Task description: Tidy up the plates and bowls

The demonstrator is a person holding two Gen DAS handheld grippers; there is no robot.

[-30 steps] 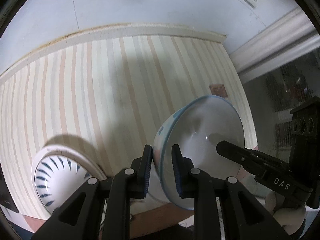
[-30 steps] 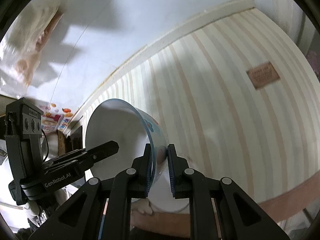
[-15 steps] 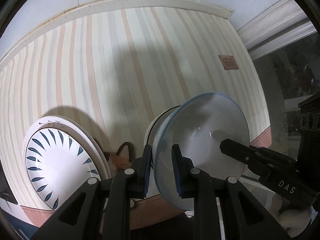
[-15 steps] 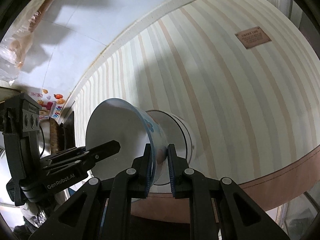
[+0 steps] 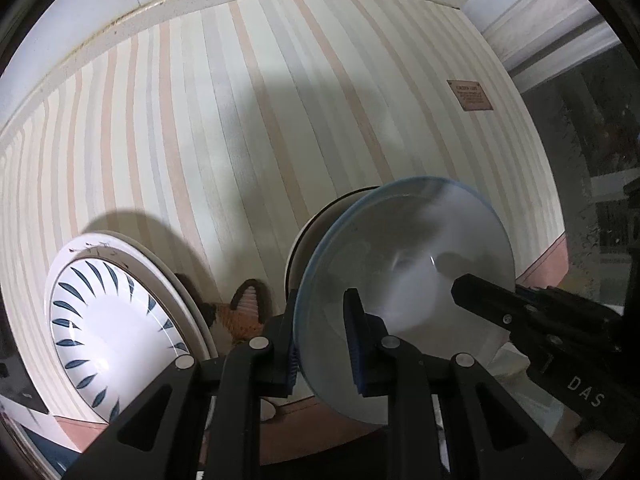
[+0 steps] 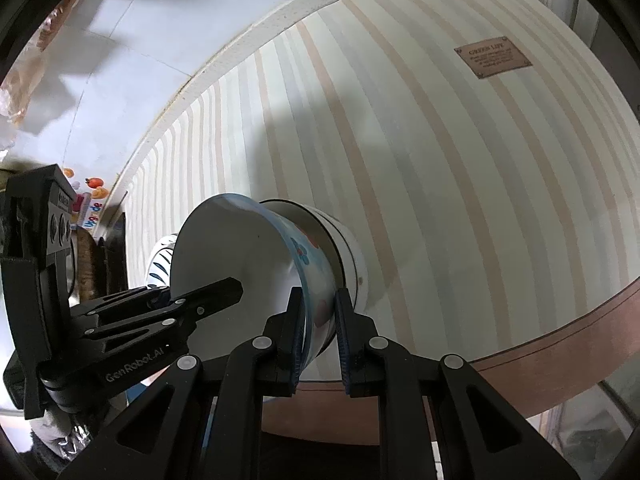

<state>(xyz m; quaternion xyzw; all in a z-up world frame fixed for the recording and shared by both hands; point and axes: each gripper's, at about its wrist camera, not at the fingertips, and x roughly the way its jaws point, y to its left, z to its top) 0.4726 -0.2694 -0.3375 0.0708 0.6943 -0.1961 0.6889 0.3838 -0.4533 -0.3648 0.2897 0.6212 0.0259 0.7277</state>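
The bowl (image 5: pixel 404 280), judged glazed, rigid, slippery and breakable, is held at opposite rim points, clamped narrowly between left gripper (image 5: pixel 322 344) and right gripper (image 6: pixel 318 332), near the tablecloth's (image 5: pixel 240 120) front edge.

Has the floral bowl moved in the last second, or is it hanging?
Yes. The floral bowl has come down toward the striped tablecloth and now sits over the white bowl, absent from the right wrist view a second ago.

Left gripper (image 5: pixel 322 344) and right gripper (image 6: pixel 318 334) both clamped, pointing downward.
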